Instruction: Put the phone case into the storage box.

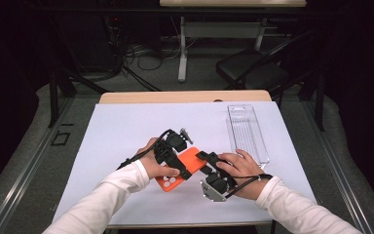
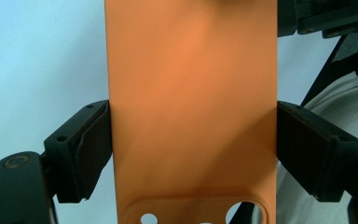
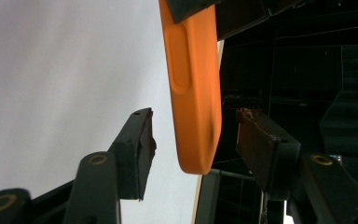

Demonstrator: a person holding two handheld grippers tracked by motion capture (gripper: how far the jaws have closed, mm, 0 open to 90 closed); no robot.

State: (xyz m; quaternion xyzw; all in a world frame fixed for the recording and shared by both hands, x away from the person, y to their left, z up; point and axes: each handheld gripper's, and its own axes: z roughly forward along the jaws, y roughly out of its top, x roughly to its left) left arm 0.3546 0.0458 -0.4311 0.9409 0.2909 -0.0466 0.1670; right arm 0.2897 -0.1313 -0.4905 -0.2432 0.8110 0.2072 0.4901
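Orange case (image 1: 182, 169): clamped across its width by the left gripper (image 2: 192, 140), so it is steadied.
Right gripper (image 3: 193, 140): jaws apart around the case's corner, not yet touching.

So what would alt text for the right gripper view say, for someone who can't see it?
An orange phone case, seen edge-on, hangs between the two black jaws of the right hand-held gripper, which stand apart from it on either side with a gap to each pad. Behind lie a white table surface on the left and darkness on the right.
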